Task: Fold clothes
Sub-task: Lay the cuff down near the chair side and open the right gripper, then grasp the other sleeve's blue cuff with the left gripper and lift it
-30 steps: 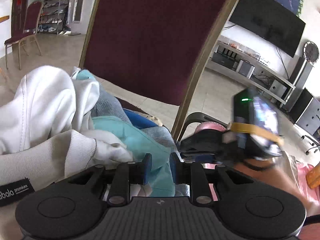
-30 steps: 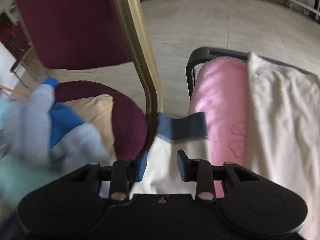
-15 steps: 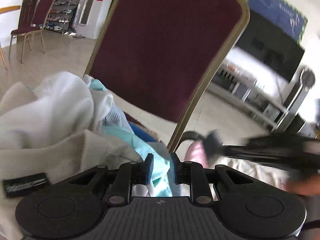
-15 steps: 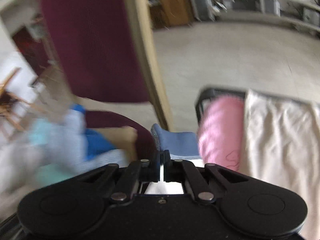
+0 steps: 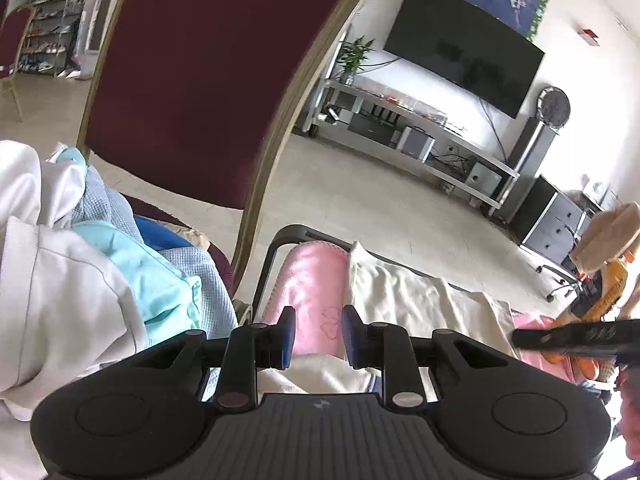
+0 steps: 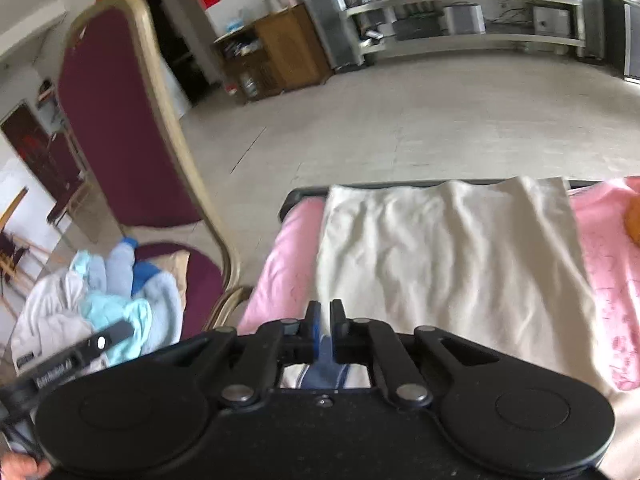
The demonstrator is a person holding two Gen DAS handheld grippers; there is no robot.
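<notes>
A cream garment (image 6: 448, 264) with a blue hem lies spread over a pink blanket (image 6: 280, 264). My right gripper (image 6: 325, 320) sits at the garment's near edge. The blue hem is pinched in its narrow gap, and its jaws are opening slightly. My left gripper (image 5: 318, 336) hovers over the pink blanket (image 5: 312, 280) near the cream garment (image 5: 400, 292). Its jaws are a little apart and opening, with nothing between them. To its left, a pile of clothes rests on a maroon chair (image 5: 208, 80): a white sweatshirt (image 5: 48, 300), a teal garment (image 5: 160, 280) and a light blue knit (image 5: 100, 208).
The chair's gold frame (image 6: 200, 200) stands close against the black frame (image 5: 276, 248) under the blanket. Across the bare tiled floor are a TV (image 5: 460, 40), a metal media shelf (image 5: 400, 120) and a wooden cabinet (image 6: 288, 48). An orange object (image 6: 634, 220) lies at the blanket's right edge.
My right gripper shut on the blue hem, then moved right and up, away from the chair. My left gripper swung right from the clothes pile to the pink blanket.
</notes>
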